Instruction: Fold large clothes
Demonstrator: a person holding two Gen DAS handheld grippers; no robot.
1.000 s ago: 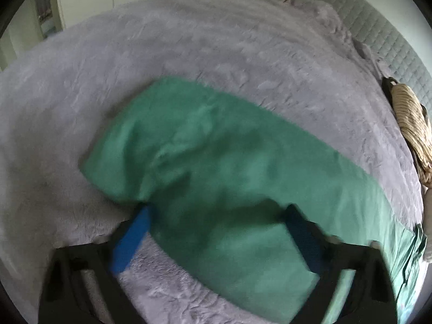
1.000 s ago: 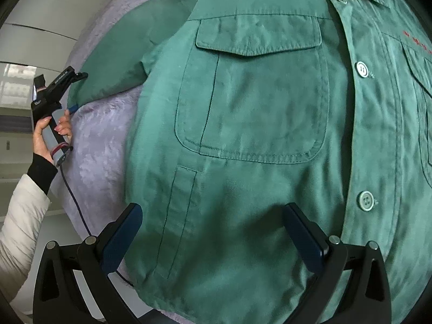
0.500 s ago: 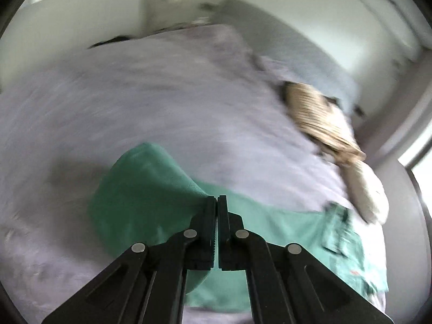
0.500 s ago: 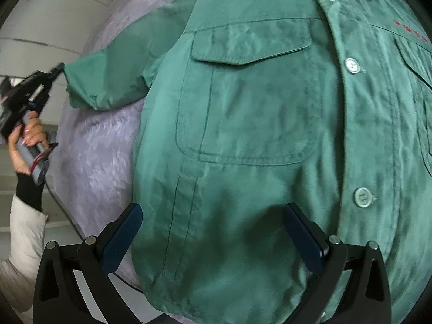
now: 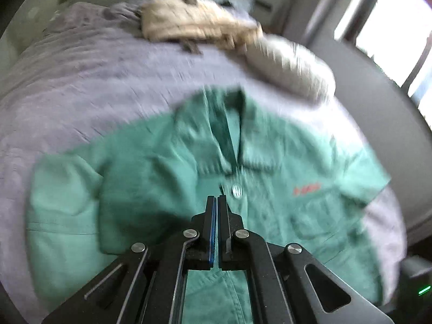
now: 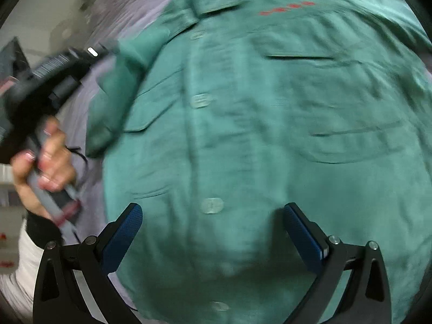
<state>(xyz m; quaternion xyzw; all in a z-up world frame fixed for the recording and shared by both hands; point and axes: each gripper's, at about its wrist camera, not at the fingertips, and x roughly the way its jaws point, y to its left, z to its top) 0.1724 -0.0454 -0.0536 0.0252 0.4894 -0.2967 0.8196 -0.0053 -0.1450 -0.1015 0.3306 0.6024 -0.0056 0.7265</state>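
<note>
A green short-sleeved button shirt [image 5: 167, 189] lies front up on a lilac bedspread [image 5: 81, 81], collar toward the pillows. Its left sleeve [image 5: 64, 189] is folded inward over the chest side. My left gripper [image 5: 216, 202] is shut above the shirt's placket near the top button; no cloth shows between its fingers. My right gripper [image 6: 213, 213] is open and empty over the shirt's lower front [image 6: 243, 135]. In the right wrist view the left gripper's body [image 6: 51, 75] and the hand holding it are at the left, by the folded sleeve [image 6: 113, 94].
A beige woven bag [image 5: 194, 24] and a pale pillow [image 5: 291, 64] lie at the head of the bed. A grey wall and a window [image 5: 391, 27] are on the right. The bed's edge runs near the right gripper.
The left gripper closed on the sleeve, carried it inward over the shirt, and now points at the collar. The right gripper shifted right along the hem, staying open.
</note>
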